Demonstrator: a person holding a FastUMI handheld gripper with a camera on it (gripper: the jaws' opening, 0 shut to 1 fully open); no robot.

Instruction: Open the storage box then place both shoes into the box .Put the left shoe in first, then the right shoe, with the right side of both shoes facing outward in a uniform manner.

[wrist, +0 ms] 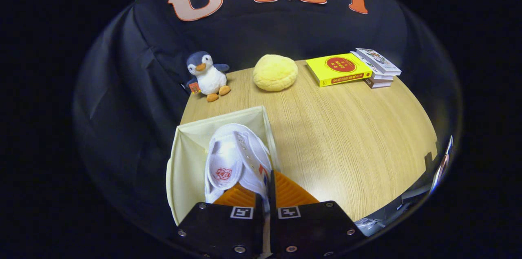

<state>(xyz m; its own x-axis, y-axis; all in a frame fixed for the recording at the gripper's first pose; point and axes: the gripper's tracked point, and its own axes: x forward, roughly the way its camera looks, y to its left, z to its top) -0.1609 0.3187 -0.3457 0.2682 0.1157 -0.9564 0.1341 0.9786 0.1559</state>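
Single fisheye cam rides on the gripper [267, 187], looking forward and steeply down along its fingers. Close over the storage box [185, 157] at the worktop's [346, 140] near-left corner; far edge and booth wall sit well beyond.

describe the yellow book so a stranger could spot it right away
Start at the light wooden table; along its far edge, right of the round yellow cushion, a bright yellow book leans on a short stack of paler books. Only it has a red circle on its cover.
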